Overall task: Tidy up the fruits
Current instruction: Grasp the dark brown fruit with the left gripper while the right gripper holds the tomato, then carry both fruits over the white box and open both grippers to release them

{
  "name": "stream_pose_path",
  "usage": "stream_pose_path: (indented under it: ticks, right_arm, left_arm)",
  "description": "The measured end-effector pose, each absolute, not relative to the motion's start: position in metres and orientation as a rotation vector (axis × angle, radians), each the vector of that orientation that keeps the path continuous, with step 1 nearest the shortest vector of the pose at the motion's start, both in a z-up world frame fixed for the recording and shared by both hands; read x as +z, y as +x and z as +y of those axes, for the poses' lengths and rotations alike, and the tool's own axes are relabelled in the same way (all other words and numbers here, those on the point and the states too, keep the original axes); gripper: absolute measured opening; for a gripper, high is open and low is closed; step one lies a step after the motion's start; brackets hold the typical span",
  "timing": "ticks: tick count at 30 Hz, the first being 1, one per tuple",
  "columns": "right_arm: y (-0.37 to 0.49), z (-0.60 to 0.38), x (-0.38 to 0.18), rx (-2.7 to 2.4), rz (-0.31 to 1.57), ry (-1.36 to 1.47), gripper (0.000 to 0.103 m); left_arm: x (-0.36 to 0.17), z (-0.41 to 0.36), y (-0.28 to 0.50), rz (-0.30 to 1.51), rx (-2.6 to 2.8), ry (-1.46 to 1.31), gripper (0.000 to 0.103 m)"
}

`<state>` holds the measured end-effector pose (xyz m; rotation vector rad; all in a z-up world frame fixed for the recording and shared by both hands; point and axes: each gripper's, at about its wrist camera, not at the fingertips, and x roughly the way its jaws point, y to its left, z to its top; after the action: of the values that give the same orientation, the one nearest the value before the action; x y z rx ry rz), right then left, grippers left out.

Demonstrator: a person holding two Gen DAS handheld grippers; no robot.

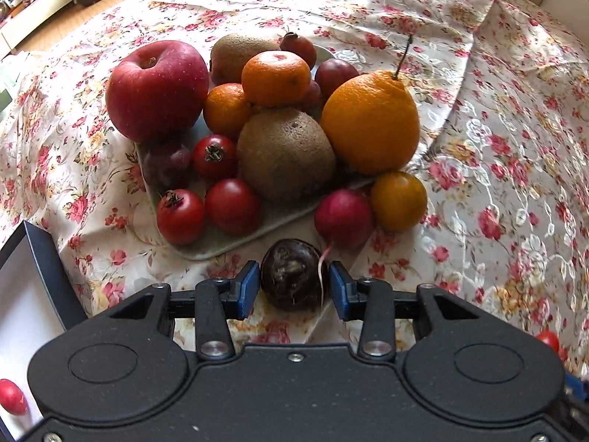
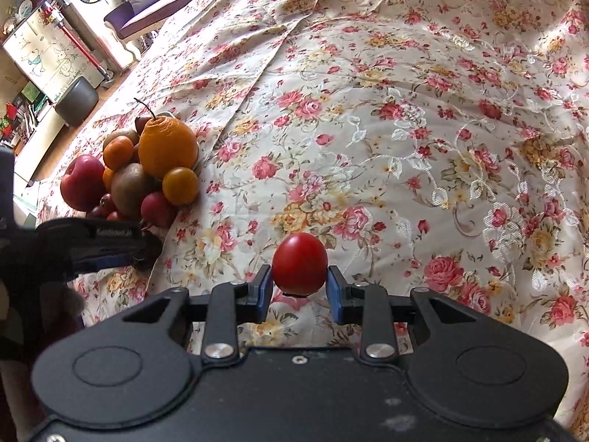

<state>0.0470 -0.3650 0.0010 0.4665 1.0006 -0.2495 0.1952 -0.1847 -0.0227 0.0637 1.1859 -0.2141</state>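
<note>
Fruits are heaped on a pale tray that sits on the flowered tablecloth. The left gripper has its blue pads set apart around a dark purple-brown round fruit lying on the cloth just in front of the tray; the left pad seems to touch it, while a narrow gap shows at the right pad, so a firm grip cannot be told. The right gripper is clamped on a red tomato, both pads pressing its sides, above bare cloth well to the right of the pile.

Counted from left to right in the left wrist view: one red apple; one dark purple fruit below it; three small tomatoes at the tray's front; two mandarins; two kiwis, one in front and one behind; about three dark red plum-like fruits at the back, partly hidden; one large stemmed orange; one pink-red radish with a thin root, beside one small yellow-orange citrus, both just off the tray's right corner.
</note>
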Motion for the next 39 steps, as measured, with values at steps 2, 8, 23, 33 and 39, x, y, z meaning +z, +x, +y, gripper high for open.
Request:
stream_pose_path:
  ticks: [2, 8, 23, 33, 39]
  right_arm:
    - [0.047, -0.363, 0.000, -0.242, 1.004, 0.465, 0.032]
    - [0.049, -0.356, -0.001, -0.222, 1.015, 0.454, 0.032]
    - [0.049, -0.320, 0.009, -0.147, 1.041, 0.412, 0.032]
    - [0.056, -0.247, 0.025, -0.010, 1.087, 0.327, 0.032]
    - [0.064, -0.189, 0.031, 0.081, 1.140, 0.286, 0.032]
  left_arm:
    - [-0.025, -0.185, 0.199, 1.185, -0.204, 0.057, 0.049]
    - [-0.025, -0.188, 0.203, 1.201, -0.182, 0.057, 0.048]
    - [0.011, -0.117, 0.147, 1.273, -0.212, 0.005, 0.048]
    - [0.042, 0.016, 0.132, 1.206, 0.003, -0.135, 0.048]
    - [0.044, 0.078, 0.135, 1.185, 0.174, -0.183, 0.048]
